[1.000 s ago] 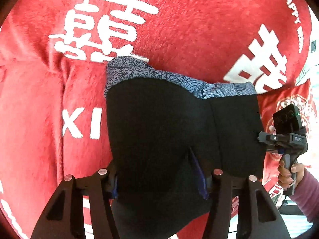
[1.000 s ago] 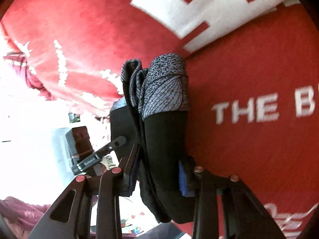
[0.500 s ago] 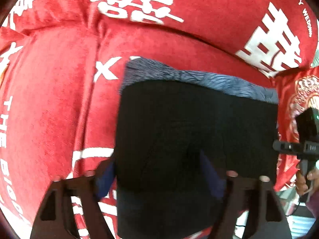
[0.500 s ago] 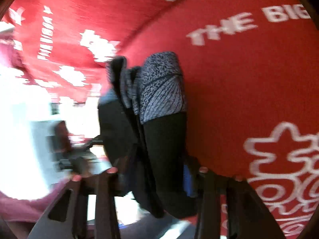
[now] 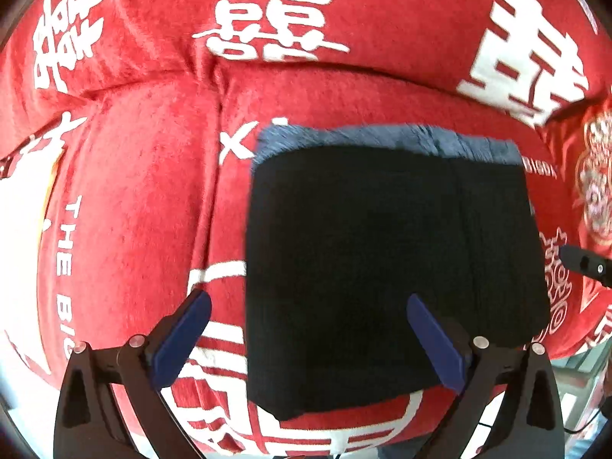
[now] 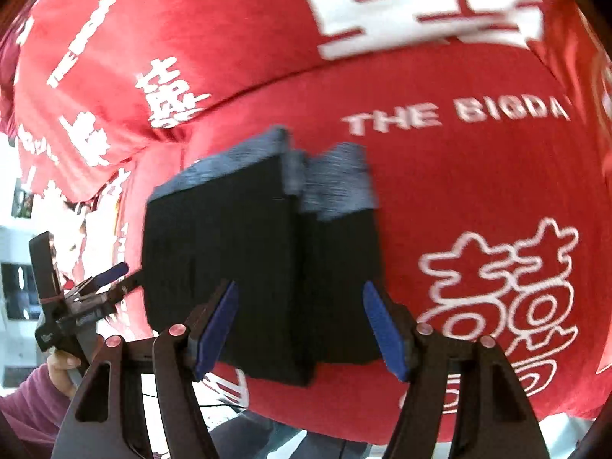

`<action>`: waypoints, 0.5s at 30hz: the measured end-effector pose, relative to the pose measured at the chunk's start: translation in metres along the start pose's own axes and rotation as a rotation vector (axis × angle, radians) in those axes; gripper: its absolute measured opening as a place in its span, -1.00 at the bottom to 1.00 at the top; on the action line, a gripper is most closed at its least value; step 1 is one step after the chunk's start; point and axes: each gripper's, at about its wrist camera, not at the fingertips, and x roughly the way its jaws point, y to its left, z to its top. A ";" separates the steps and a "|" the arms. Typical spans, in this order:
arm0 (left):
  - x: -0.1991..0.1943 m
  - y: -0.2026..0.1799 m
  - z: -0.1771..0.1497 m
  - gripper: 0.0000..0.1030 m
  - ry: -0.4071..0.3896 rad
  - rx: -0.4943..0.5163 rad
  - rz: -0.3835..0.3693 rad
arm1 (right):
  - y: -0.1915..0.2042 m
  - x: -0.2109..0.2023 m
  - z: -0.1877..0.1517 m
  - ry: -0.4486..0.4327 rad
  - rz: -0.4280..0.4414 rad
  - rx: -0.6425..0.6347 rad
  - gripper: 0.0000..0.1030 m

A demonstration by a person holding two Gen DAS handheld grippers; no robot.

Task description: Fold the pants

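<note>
Nearest the left wrist camera, the left gripper point(image 5: 308, 329) has its fingers point(image 5: 181, 338) spreading to their widest, pads clear of the cloth; a second ago they pinched the near edge of the pants point(image 5: 386, 267). One blue pad now hangs over the red blanket point(image 5: 145, 199), the other over the black fabric, neither pressing on it.

In the right wrist view the right gripper point(image 6: 300, 327) is opening too, its fingers point(image 6: 384, 336) standing either side of the bundle's near end without squeezing, where earlier they clamped it.

Beyond both grippers the pants lie as a compact black rectangle, flat on the blanket, the grey patterned waistband point(image 5: 386, 139) at the far edge. A second ago the bundle hung between the two grippers above the blanket; now it rests there on its own.

Farther off, the blanket's white lettering runs up toward the back cushions. Judging by the neat packet and both releases, the fold looks finished, and only pulling the grippers away without snagging the cloth remains.
</note>
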 end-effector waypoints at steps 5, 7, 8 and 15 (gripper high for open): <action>0.018 -0.018 -0.010 1.00 0.024 0.028 0.047 | 0.036 0.019 -0.008 0.021 -0.017 -0.059 0.39; 0.028 -0.019 -0.014 1.00 0.019 0.026 0.055 | 0.040 0.030 -0.012 0.044 -0.069 -0.069 0.39; 0.030 -0.019 -0.015 1.00 0.009 0.018 0.049 | 0.037 0.040 -0.014 0.064 -0.106 -0.067 0.39; 0.034 -0.020 -0.018 1.00 -0.031 0.006 0.046 | 0.040 0.053 -0.021 0.040 -0.165 -0.107 0.48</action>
